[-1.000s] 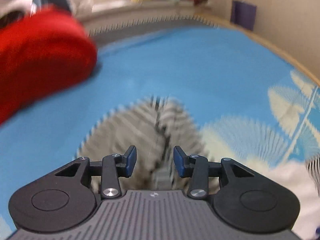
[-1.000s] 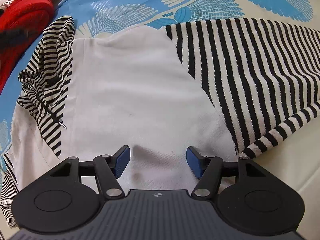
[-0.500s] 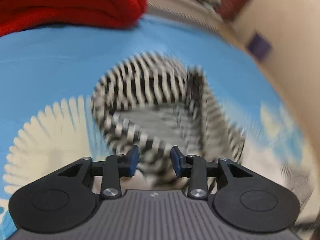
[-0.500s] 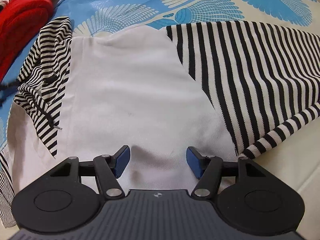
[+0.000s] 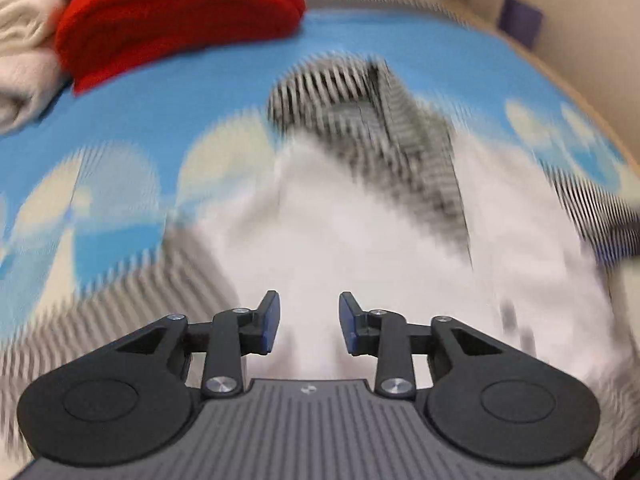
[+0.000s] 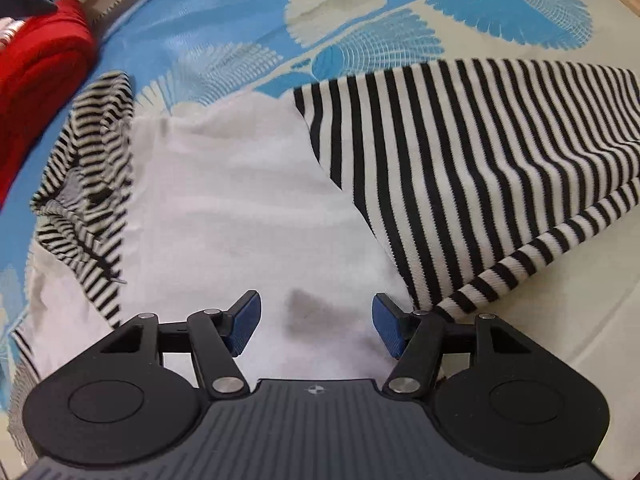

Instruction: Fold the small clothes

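In the left wrist view, much is blurred. I see a folded red knitted cloth (image 5: 176,16) and a cream folded cloth (image 5: 24,60) far on the blue bed cover with pale fan pattern (image 5: 160,120). My left tongs (image 5: 308,320) are opening, nothing between them, above the white hooded top with black-and-white striped hood and sleeves (image 5: 360,232).

In the right wrist view, the top (image 6: 224,200) lies flat on the cover (image 6: 240,12), its striped sleeve (image 6: 480,168) spread to the right, the hood (image 6: 92,168) crumpled at left. My right tongs (image 6: 316,320) stand wide and empty over the white body.
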Motion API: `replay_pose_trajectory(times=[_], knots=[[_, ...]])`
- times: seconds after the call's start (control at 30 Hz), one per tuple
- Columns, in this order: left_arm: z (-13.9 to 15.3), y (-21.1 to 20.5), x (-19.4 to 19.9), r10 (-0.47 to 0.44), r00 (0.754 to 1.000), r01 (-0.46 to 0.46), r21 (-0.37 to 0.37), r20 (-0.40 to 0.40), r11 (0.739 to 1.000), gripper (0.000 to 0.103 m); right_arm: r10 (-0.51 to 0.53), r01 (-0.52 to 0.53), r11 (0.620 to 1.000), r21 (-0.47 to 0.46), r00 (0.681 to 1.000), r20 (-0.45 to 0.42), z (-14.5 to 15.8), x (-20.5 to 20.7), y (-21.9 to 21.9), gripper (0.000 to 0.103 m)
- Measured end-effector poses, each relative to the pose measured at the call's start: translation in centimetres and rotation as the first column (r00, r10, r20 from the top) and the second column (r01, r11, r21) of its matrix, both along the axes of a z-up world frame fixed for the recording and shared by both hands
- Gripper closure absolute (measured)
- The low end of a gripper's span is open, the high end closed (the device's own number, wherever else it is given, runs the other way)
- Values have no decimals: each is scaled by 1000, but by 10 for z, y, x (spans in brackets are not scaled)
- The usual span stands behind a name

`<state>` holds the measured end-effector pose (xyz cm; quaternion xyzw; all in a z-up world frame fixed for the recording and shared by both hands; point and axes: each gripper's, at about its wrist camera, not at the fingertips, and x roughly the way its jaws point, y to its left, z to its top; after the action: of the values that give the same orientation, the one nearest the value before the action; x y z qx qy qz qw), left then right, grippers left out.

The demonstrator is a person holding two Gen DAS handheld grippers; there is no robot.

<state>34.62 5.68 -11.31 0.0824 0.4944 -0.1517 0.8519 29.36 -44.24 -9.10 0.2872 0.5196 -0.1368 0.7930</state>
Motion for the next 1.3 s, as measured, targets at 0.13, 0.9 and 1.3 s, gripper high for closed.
replay_pose_trajectory(times=[0.13, 0.9, 1.3], knots=[[-18, 32, -83, 90, 986, -91, 0, -139, 996, 64, 39, -40, 999, 18, 996, 79, 28, -30, 6, 39], [-59, 71, -186, 239, 910, -252, 8, -340, 968, 93, 78, -80, 997, -7, 981, -180, -8, -217, 27, 47], [-36, 121, -220, 418, 856, -471, -126, -304, 873, 94, 230, -234, 971, -38, 969, -95, 7, -228, 38, 100]])
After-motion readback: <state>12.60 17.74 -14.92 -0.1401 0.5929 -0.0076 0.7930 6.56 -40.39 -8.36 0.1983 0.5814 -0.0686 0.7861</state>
